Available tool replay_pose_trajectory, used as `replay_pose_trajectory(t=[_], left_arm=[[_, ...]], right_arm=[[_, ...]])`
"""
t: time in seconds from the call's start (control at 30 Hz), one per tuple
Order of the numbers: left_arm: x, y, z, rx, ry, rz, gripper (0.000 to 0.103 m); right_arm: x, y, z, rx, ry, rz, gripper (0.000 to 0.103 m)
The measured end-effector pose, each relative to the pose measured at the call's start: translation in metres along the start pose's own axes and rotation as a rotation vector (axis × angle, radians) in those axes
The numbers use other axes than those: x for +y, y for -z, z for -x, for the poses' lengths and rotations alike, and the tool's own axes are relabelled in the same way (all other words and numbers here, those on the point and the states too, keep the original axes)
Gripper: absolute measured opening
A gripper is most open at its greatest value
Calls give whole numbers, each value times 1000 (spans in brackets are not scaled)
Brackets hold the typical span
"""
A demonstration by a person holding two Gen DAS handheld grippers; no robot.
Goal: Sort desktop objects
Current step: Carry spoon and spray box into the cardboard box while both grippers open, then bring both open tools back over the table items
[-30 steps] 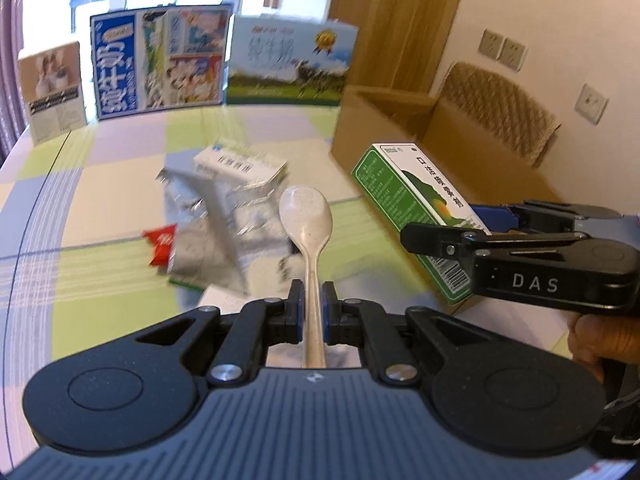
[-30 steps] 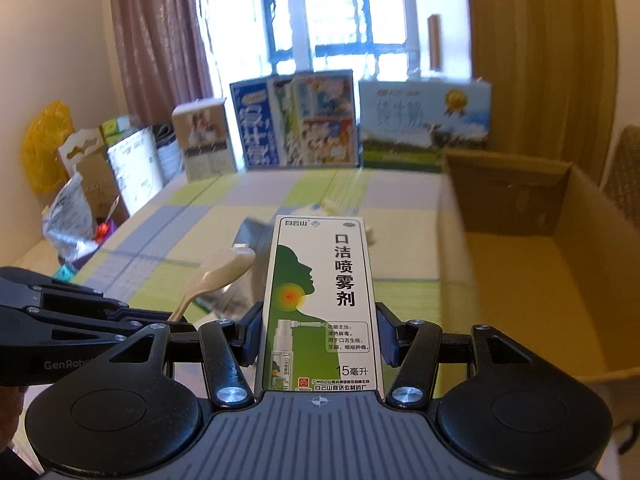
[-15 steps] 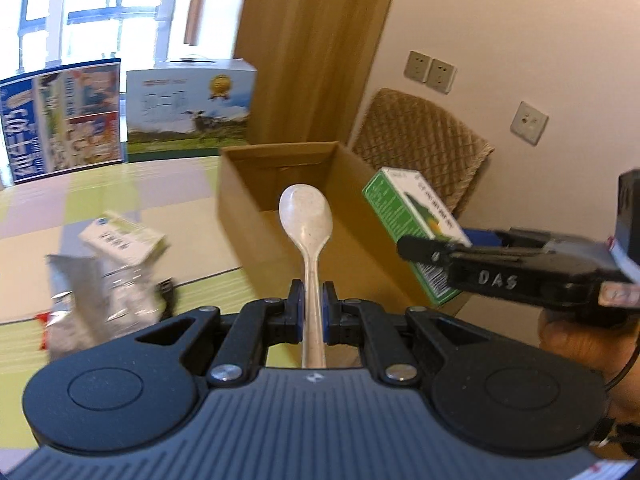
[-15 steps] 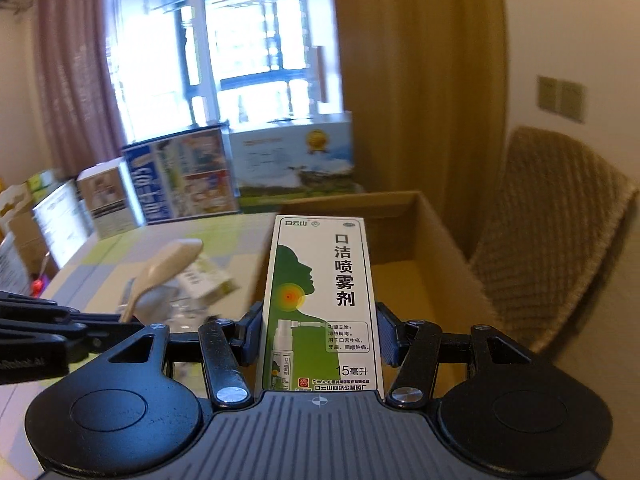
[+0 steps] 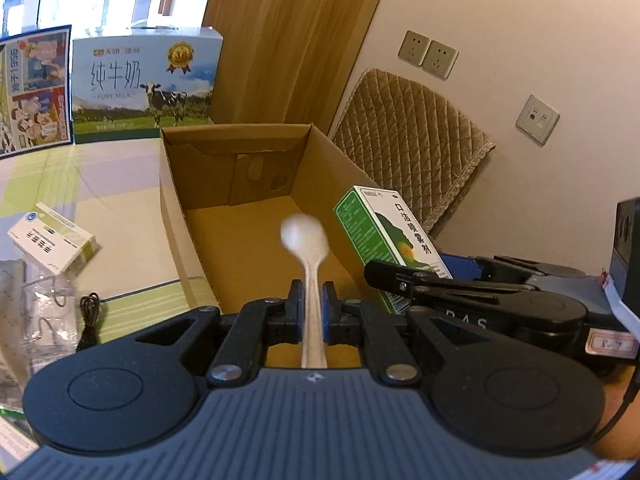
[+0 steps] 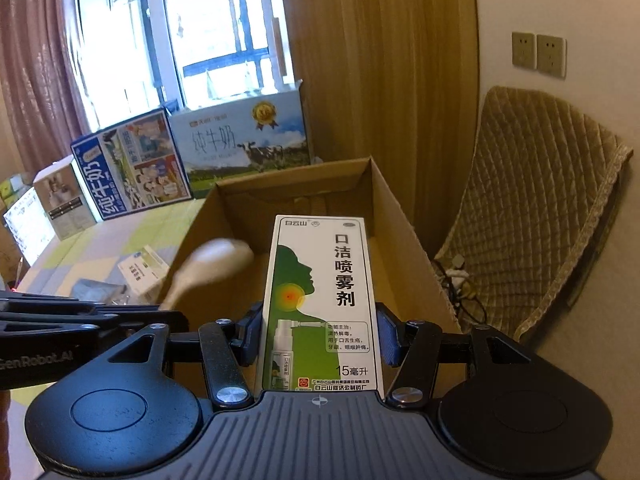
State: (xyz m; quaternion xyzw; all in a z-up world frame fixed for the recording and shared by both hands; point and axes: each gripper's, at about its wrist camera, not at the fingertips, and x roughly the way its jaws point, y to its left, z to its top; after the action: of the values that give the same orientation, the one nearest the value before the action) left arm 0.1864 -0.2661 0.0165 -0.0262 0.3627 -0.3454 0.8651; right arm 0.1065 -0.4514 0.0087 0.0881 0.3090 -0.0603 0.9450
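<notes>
Over the open cardboard box point(image 5: 172, 208) my left gripper point(image 5: 313, 312) is shut on the handle of a pale spoon point(image 5: 305, 236). The spoon's bowl is blurred and leans slightly left above the box floor. My right gripper point(image 6: 320, 332) is shut on a green and white spray box point(image 6: 320, 288), holding it upright over the near end of the cardboard box point(image 6: 400, 232). In the left wrist view the spray box point(image 5: 380, 232) hangs just right of the spoon. The blurred spoon point(image 6: 216, 260) also shows in the right wrist view.
A small white medicine box point(image 5: 52, 240), a black cable point(image 5: 90, 308) and a clear plastic bag point(image 5: 36, 312) lie on the checked tablecloth left of the cardboard box. Milk cartons point(image 5: 144, 84) stand at the table's far edge. A quilted chair point(image 5: 408, 148) stands behind the box, by the wall.
Both grippers swung right from the table's clutter to above the cardboard box, carrying the spoon and the spray box. The spoon's bowl is now blurred and tipped slightly left.
</notes>
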Motion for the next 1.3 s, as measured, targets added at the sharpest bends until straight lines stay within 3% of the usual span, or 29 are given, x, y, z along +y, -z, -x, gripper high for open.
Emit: replay_pose_trajectory(t=[0.13, 0.23, 0.57, 0.67, 0.77, 1.0, 1.3], left_arm=[[3, -1, -11, 5, -5, 4, 5], [10, -1, -9, 0, -7, 21, 13], [25, 10, 26, -40, -37, 40, 19], [28, 12, 40, -55, -41, 46, 22], [30, 17, 54, -69, -56, 34, 23], [48, 35, 92, -79, -125, 40, 27], [94, 72, 145, -73, -259, 92, 38]], right_arm=[[-2, 3, -8, 16, 2, -9, 53], [-3, 6, -11, 25, 0, -11, 53], [2, 7, -10, 19, -14, -15, 54], [5, 5, -5, 3, -25, -19, 75], [9, 4, 1, -4, -32, -13, 75], [25, 3, 24, -31, -69, -26, 75], [88, 4, 55, -67, -190, 29, 76]])
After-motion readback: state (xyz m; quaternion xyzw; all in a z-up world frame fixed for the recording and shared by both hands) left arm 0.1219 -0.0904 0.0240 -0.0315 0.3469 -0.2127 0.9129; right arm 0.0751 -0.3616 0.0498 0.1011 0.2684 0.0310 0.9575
